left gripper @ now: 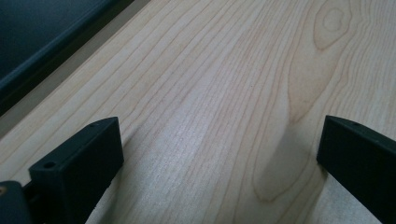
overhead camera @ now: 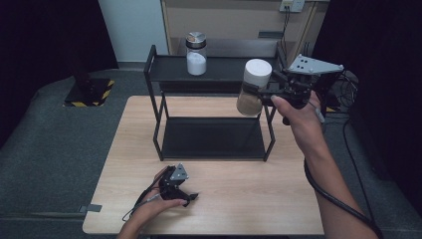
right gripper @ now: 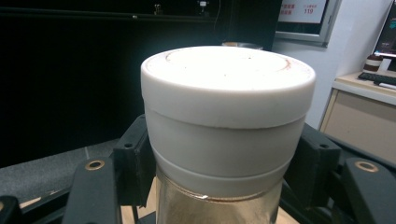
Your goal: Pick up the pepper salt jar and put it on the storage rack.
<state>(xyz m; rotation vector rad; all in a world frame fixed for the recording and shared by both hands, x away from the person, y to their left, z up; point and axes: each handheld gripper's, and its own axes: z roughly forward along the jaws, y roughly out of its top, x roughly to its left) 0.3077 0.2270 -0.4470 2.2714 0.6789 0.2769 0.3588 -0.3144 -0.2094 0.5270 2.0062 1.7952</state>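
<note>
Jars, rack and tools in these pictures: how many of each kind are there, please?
Jars: 2, white-lid jar in right tool, steel-lid jar on rack's top shelf
Rack: 1
Tools: 2, with left tool
Total: 5

Open lower shelf (overhead camera: 214, 138) (bare), top shelf (overhead camera: 219, 68) free beside the salt jar (overhead camera: 196, 54)

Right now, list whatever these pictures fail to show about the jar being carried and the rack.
- White-lidded glass jar of brown powder: in the right gripper view the bottom edge cuts off its base.
- Right claw: in the high view the jar hides where its pads touch.
- Black two-tier metal rack: in the left gripper view the top-left corner shows just an edge.
</note>
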